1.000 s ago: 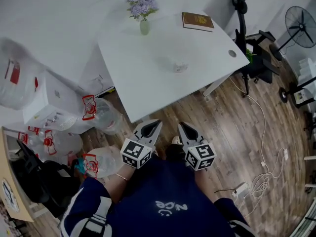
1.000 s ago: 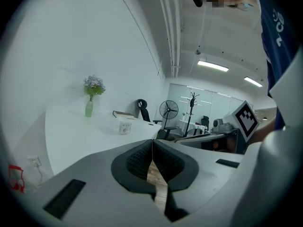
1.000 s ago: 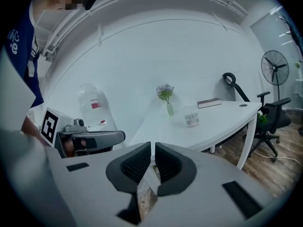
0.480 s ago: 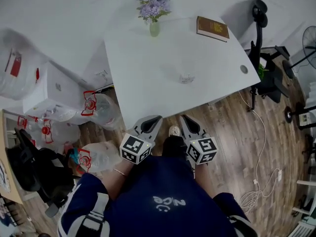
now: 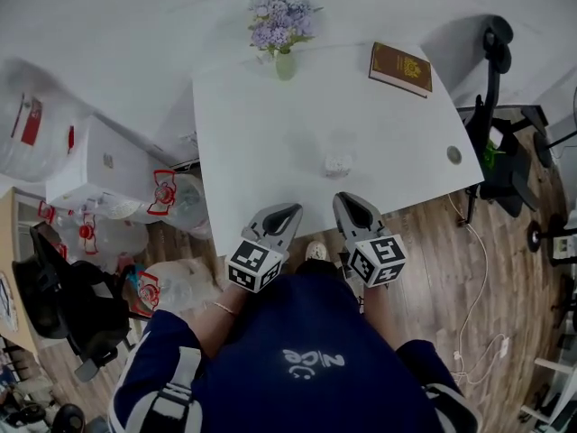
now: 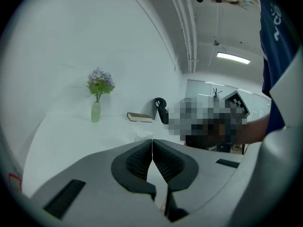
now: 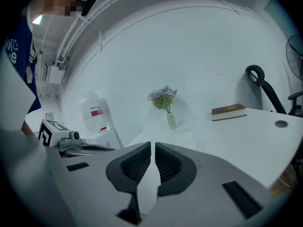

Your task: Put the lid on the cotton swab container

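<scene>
A small clear cotton swab container (image 5: 338,163) stands on the white table (image 5: 252,142), right of its middle; I cannot make out its lid as a separate piece. Both grippers are held side by side at the table's near edge, pointing toward it, well short of the container. My left gripper (image 5: 290,207) is shut with nothing in it, its pads meeting at the tip (image 6: 152,141). My right gripper (image 5: 343,197) is also shut and holds nothing; only a thin slit shows between its pads (image 7: 152,144).
A green vase of purple flowers (image 5: 285,61) and a brown book (image 5: 400,69) sit at the table's far edge. A cable hole (image 5: 453,154) is near the right corner. Water jugs (image 5: 171,201), a white box (image 5: 95,174) and a black chair (image 5: 63,296) crowd the left; an office chair (image 5: 496,70) stands right.
Both grippers have moved forward together toward the table, from over the wooden floor to its near edge. Their jaws stayed shut.
</scene>
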The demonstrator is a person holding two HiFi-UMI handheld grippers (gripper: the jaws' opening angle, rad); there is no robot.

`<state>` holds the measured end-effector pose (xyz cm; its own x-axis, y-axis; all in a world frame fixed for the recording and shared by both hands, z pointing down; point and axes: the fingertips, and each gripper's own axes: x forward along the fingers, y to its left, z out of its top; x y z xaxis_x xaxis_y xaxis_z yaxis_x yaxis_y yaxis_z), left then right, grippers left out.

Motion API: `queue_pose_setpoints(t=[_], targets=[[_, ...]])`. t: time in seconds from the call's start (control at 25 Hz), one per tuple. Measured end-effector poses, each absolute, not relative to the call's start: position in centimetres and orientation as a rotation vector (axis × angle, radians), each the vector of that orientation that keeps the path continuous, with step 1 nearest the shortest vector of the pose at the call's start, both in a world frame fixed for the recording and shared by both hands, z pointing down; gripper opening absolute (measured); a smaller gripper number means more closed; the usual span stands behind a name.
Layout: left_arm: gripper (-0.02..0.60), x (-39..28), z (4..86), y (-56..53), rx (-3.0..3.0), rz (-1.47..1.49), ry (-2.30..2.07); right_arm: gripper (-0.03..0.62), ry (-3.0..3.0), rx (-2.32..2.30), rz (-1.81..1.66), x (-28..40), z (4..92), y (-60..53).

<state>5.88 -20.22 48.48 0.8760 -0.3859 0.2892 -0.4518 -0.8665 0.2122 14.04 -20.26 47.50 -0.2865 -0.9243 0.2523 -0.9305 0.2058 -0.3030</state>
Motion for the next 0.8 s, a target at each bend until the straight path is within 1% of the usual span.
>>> queue_pose_setpoints(t=[0.32,0.64,0.68,0.76,0.8], targets=[[0.021,10.5,49.9,-23.1,2.740,0.372,-0.693,0.058,-2.437,1.808,0.592,19.6,47.3,-23.6],[0.027,13.1,51.9,-26.7,2.687,0.439,-0.715,0.058,-2.445,1.725,0.590,23.7,47.8,-27.0],[0.048,13.4,52.3,-26.9,2.682,0.449,-0.701,0.058,-2.443,1.723,0.594,24.2,47.9,-27.4],[0.187,13.9,53.0,-27.4,2.668,0.474,-0.667,0.058,-2.440,1.726,0.599,25.1,48.1,-28.3],[0.217,14.0,53.3,-27.5,2.663,0.488,-0.652,0.058,-2.438,1.724,0.602,25.4,48.1,-28.7]])
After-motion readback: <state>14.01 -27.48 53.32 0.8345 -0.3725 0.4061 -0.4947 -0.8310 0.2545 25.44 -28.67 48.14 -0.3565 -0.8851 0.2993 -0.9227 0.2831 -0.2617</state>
